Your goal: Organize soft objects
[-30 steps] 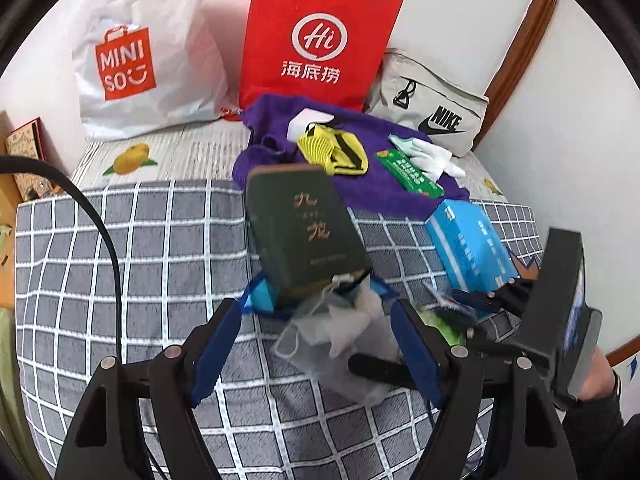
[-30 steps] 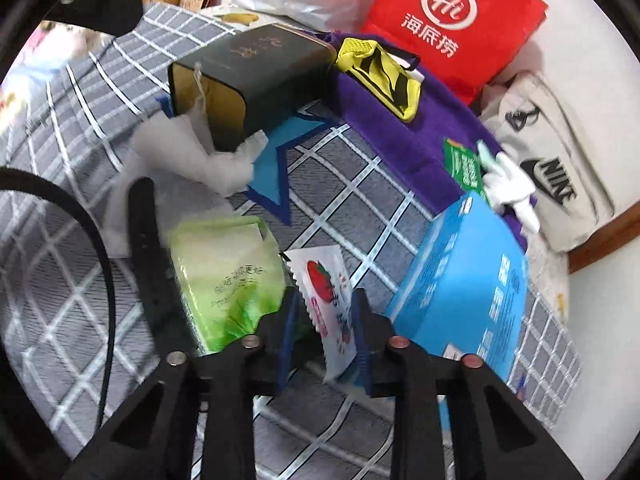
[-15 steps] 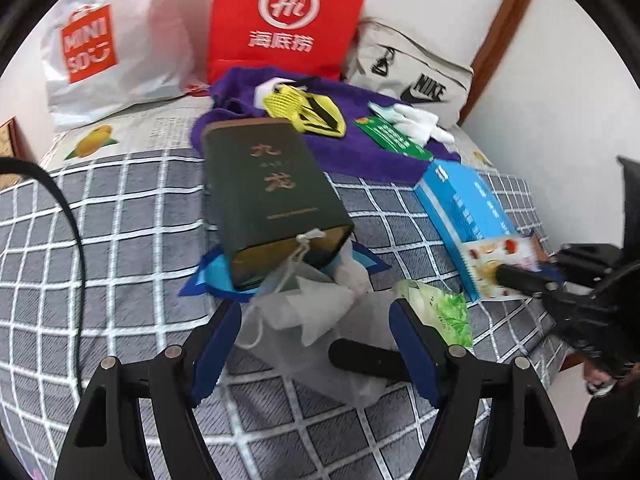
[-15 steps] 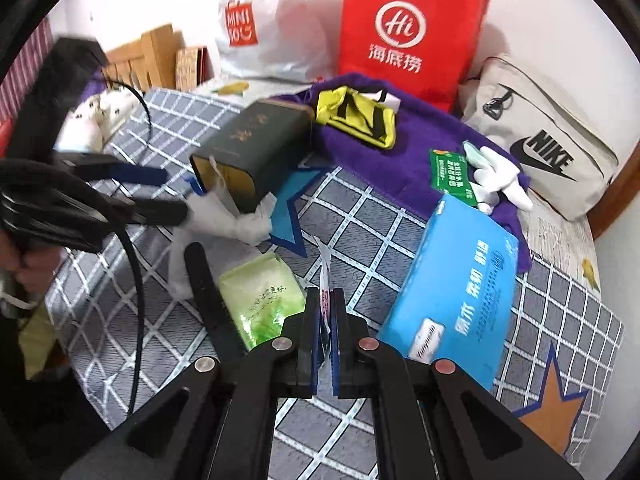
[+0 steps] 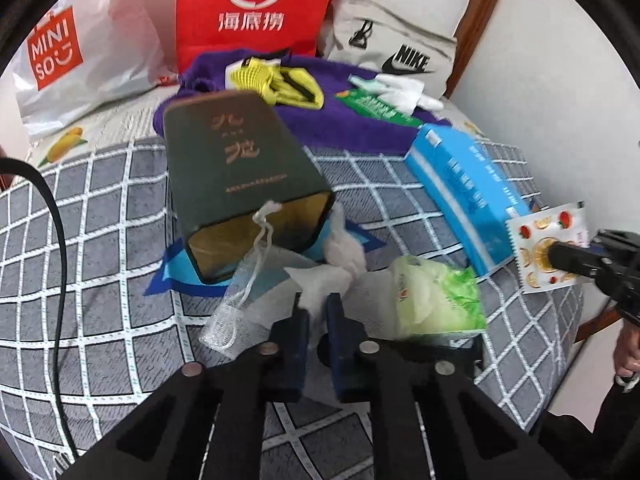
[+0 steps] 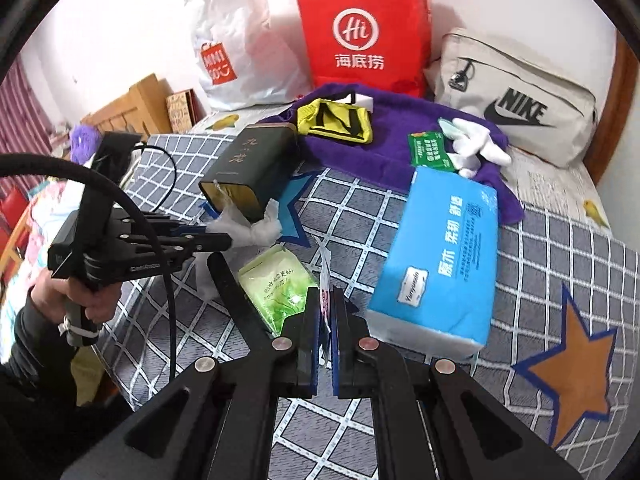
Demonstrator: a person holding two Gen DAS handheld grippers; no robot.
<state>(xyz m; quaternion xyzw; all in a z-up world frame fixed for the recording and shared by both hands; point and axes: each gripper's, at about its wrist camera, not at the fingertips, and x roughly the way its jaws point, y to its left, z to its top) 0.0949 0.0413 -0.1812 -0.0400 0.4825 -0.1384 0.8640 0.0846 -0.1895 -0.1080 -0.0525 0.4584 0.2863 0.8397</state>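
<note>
- Now the left gripper (image 5: pixel 316 308) has closed. Half a sec ago its jaws stood wide on either side of the white mesh pouch (image 5: pixel 320 280); now they're narrow, pinched on a fold of that white fabric just in front of the dark green tin (image 5: pixel 240 172).
- Pouch sits on the bed, w/ its drawstring (image 5: pixel 260 248) trailing up to the tin's open mouth. Part of the fabric bunches beside the tin's lip. Can't tell whether any of it is inside the tin.
- Right gripper (image 6: pixel 325 308) hasn't let go: jaws nearly shut, clamped on the thin fruit-print sachet (image 5: pixel 548 248). Seen edge-on from the right wrist, flat-on from the left, where it hangs off to the right, lifted above the bed, in front of the blue tissue pack (image 6: pixel 440 256).
- Over the last sec the sachet came up off the checked bedspread (image 6: pixel 560 264) next to the green wipes packet (image 6: pixel 276 284); that packet lies just ahead of both grippers, untouched.
- Meaning for the task, as I read it: both hands now loaded w/ a soft item each, so gathering is under way. Sorting isn't done, and no destination is obvious yet.
- Further back: purple towel (image 6: pixel 400 136) w/ yellow-black cloth item (image 6: pixel 336 120), green card pack, and white gloves on it. Red bag (image 6: pixel 360 32), white Miniso bag, and Nike bag (image 6: pixel 516 100) stand by the wall.
</note>
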